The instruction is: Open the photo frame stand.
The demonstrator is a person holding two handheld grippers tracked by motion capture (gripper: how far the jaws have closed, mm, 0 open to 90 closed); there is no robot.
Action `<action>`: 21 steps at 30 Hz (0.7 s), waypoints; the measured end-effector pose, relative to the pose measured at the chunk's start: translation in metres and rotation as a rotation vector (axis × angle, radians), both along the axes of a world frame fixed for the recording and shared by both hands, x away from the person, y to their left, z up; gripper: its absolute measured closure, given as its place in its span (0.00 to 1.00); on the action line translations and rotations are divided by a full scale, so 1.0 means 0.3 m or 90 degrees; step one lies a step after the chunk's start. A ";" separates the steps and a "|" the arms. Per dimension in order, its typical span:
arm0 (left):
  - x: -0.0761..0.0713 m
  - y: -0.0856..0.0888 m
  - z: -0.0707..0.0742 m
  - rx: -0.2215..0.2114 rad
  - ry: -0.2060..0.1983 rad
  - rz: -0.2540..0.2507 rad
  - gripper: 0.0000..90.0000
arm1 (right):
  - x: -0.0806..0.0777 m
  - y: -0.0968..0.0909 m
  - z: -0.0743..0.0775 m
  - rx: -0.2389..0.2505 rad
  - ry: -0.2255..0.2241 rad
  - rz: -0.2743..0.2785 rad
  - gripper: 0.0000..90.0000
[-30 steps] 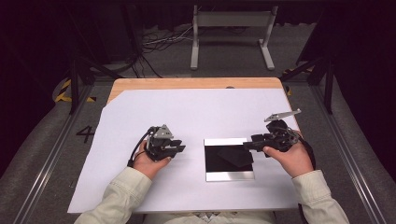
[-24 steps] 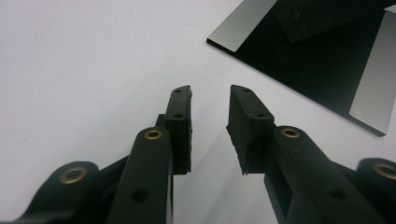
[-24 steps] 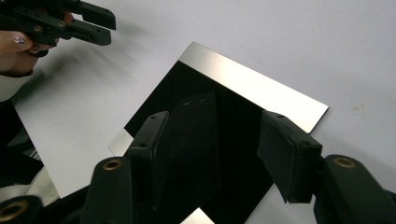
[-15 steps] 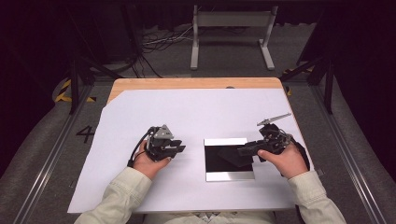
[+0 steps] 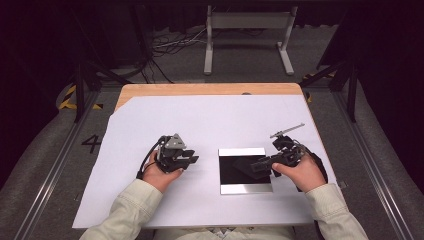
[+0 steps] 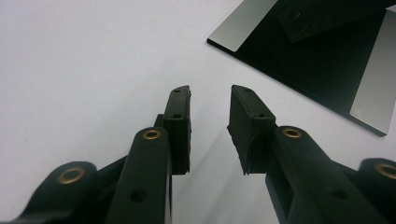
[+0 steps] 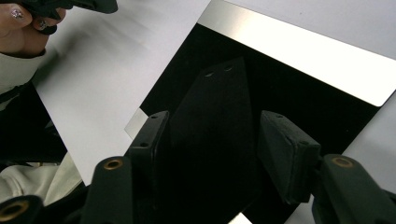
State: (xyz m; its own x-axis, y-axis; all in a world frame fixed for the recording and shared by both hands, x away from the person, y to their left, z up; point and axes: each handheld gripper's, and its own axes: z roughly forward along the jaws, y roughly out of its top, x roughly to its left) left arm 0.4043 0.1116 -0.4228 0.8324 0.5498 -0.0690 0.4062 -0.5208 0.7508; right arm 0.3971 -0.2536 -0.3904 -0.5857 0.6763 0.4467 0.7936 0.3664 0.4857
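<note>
A dim room with cables and a metal stand on the floor is seen behind a wooden table (image 5: pixel 150 91) covered by a white sheet (image 5: pixel 200 125). On the sheet, toward the right, a flat black plate with bright metal strips along its far and near edges (image 5: pixel 244 171) lies flat. Above it the right gripper (image 5: pixel 255 165) is held, jaws apart; in the right gripper view a dark flat piece (image 7: pixel 212 135) is seen in the gap between the fingers (image 7: pixel 287 154), but whether it is pinched or merely lies on the plate beneath cannot be told. The left gripper (image 5: pixel 192 159) rests on the sheet just left of the plate, jaws parted with nothing between them, as the left gripper view shows (image 6: pixel 210 126).

Trouble is judged likely if the right jaws are closed at a slant: the thin plate could be pushed across the smooth sheet instead of being caught, since nothing braces it. The glossy face could also be scratched by a finger edge, and black on black makes the piece easy to misjudge.

Against the earlier frames, the right gripper is seen lower and further over the plate, while the left hand is unchanged in place, its jaws opened slightly.
</note>
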 end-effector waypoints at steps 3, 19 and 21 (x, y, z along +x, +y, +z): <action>-0.001 -0.001 0.000 0.000 0.000 0.002 0.77 | 0.001 0.003 -0.003 0.005 0.008 0.003 0.49; 0.001 -0.002 -0.003 0.002 0.003 0.001 0.75 | 0.010 -0.004 -0.019 0.038 0.064 0.000 0.52; 0.000 -0.003 -0.003 0.001 0.003 0.001 0.75 | 0.009 -0.005 -0.020 0.037 0.064 0.001 0.52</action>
